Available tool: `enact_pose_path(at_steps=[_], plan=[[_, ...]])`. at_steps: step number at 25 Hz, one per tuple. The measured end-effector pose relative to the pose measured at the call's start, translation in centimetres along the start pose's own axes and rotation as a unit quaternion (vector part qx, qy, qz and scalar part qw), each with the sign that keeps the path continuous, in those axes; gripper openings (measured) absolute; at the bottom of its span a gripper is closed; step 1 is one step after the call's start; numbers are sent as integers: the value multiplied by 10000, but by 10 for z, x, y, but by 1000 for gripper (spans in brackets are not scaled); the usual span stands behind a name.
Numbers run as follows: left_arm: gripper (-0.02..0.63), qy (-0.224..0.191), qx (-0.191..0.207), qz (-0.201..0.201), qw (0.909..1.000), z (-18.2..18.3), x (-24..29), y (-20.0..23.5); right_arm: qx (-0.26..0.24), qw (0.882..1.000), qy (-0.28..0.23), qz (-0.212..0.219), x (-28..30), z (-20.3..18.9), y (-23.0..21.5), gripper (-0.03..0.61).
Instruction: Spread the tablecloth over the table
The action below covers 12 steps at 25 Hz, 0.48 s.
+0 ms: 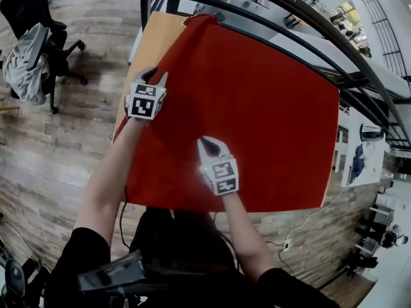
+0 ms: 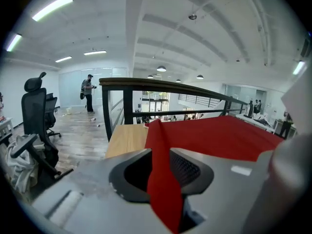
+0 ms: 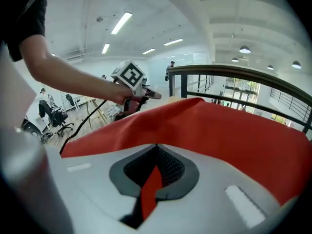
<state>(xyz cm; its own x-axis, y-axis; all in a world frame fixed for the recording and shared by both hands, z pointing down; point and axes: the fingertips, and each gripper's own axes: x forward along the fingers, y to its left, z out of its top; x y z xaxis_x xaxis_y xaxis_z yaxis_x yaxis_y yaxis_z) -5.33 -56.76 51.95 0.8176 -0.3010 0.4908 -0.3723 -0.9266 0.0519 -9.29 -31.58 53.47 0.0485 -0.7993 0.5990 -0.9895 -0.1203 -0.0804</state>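
Pinching a bunched fold of the one red tablecloth [image 2: 219, 135], the fingers [image 2: 187, 168] of your left gripper [image 2: 161, 150] are clenched on it; your right gripper [image 3: 156, 147] grasps its near hem. The cloth hides most of the single table [image 1: 151, 40]; only its left wooden strip shows.

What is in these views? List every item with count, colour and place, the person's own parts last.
tablecloth: one, red, draped over most of the table
table: one, light wood, bare strip left of the cloth
railing: one, black, beyond the table
office chair: one nearby, black, upper left of head view
garment: one, grey, heaped on the chair
distant person: one, dark clothes, far beyond the chair
left gripper: one, grey, tablecloth fold between its jaws
right gripper: one, grey, shut on tablecloth's near edge
forearms: two, bare, black sleeves
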Motion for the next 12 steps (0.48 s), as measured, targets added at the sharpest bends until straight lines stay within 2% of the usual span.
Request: enact_pose_path(at_steps=[5, 9, 12], plan=[[120, 81, 437, 89, 9990, 46, 81, 16, -142, 9991, -361, 179, 60, 49, -55, 9], [105, 237, 201, 11, 9995, 60, 116, 22, -1, 9986, -411, 333, 101, 64, -85, 9], [103, 447, 460, 7, 9979, 74, 143, 37, 77, 9984, -424, 360, 135, 73, -108, 9]])
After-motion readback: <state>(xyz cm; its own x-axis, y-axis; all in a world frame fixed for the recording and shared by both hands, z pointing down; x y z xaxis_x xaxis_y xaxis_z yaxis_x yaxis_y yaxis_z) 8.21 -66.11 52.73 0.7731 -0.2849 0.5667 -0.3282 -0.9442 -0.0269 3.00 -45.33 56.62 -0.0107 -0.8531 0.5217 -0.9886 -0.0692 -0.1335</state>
